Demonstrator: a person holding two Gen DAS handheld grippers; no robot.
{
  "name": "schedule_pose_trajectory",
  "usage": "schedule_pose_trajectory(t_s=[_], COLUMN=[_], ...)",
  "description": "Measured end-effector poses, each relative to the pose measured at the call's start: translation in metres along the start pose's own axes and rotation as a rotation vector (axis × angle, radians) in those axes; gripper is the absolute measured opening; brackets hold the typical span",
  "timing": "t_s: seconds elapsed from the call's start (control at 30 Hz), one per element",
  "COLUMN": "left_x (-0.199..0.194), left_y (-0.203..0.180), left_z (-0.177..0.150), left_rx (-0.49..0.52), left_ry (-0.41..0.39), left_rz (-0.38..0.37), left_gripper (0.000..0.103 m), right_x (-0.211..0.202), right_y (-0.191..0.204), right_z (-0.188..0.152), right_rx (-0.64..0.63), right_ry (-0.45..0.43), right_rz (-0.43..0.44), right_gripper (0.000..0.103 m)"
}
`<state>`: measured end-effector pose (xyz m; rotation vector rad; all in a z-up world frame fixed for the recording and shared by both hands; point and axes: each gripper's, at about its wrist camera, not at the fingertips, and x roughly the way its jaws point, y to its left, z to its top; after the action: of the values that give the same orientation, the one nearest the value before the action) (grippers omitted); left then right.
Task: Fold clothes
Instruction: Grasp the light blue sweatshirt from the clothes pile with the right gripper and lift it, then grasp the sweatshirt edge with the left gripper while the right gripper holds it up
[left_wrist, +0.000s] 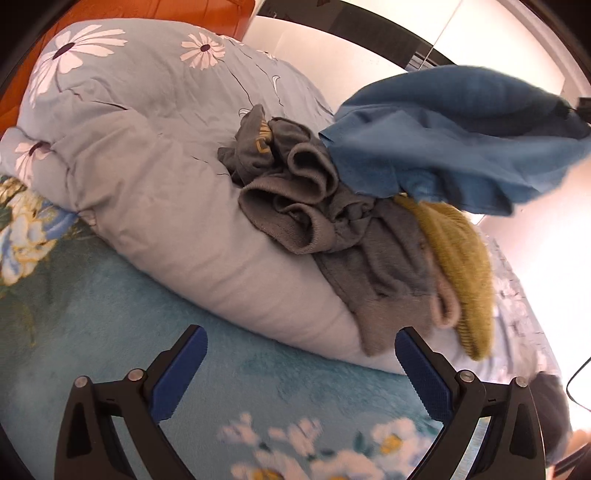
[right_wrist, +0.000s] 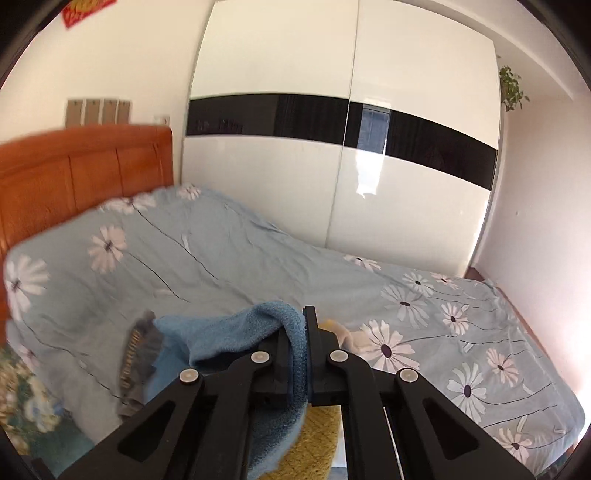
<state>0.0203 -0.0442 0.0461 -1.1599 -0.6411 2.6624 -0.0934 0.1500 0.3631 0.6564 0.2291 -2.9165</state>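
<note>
A blue garment (left_wrist: 454, 136) hangs lifted in the air at the upper right of the left wrist view. My right gripper (right_wrist: 297, 332) is shut on the blue garment (right_wrist: 236, 332), a fold pinched between its jaws. Under it a pile of clothes lies on a rolled duvet: a grey sweatshirt (left_wrist: 314, 206) and a mustard knit (left_wrist: 461, 269), the latter also in the right wrist view (right_wrist: 317, 446). My left gripper (left_wrist: 299, 369) is open and empty, low over the teal blanket, in front of the pile.
The rolled light-blue daisy duvet (left_wrist: 147, 166) lies across the bed. A teal flowered blanket (left_wrist: 110, 332) covers the near side. An orange wooden headboard (right_wrist: 85, 173) stands at the left, a white wardrobe (right_wrist: 332, 166) behind the bed.
</note>
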Motion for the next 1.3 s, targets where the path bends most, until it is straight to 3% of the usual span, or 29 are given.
schedule_pose_trajectory(t_s=[0.2,0.33,0.47,0.63,0.8,0.9,1.07,1.2,1.27,1.3], left_x=[-0.071,-0.113,-0.150,-0.144,-0.136,-0.136,-0.128,-0.126,-0.128,-0.129], left_y=[-0.030,-0.055,-0.090,-0.133,-0.160,-0.178,-0.202,-0.219,-0.225,-0.228], left_z=[0.013,0.036,0.037,0.011,-0.005,-0.015,-0.022,-0.032,-0.038,-0.040], left_rx=[0.084,0.154,0.283,0.460,0.563,0.638,0.739,0.773,0.772,0.768], left_ry=[-0.041,-0.063,-0.084,-0.020,0.025,0.036,0.083,0.139,0.159,0.164], left_rz=[-0.040,-0.078,-0.113,-0.128,-0.135,-0.146,-0.149,-0.179,-0.194,-0.196], left_gripper=[0.103,0.103,0.103,0.103,0.100,0.091,0.066,0.039,0.022,0.009], right_x=[-0.065,-0.099,-0.139,-0.179,-0.208,-0.220,-0.231,-0.239,-0.244,-0.247], right_y=[0.000,0.001,0.006,0.013,0.008,0.002,-0.018,-0.031,-0.036,-0.039], right_z=[-0.001,-0.028,-0.056,-0.083,-0.101,-0.108,-0.117,-0.125,-0.129,-0.130], right_rx=[-0.075,-0.086,-0.081,-0.078,-0.073,-0.076,-0.032,0.000,0.015,0.022], right_ry=[0.069,0.147,0.198,0.242,0.274,0.281,0.291,0.296,0.298,0.298], right_rz=[0.037,0.078,0.129,0.169,0.188,0.185,0.180,0.174,0.172,0.171], right_gripper=[0.004,0.004,0.004,0.004,0.004,0.004,0.004,0.004,0.004,0.004])
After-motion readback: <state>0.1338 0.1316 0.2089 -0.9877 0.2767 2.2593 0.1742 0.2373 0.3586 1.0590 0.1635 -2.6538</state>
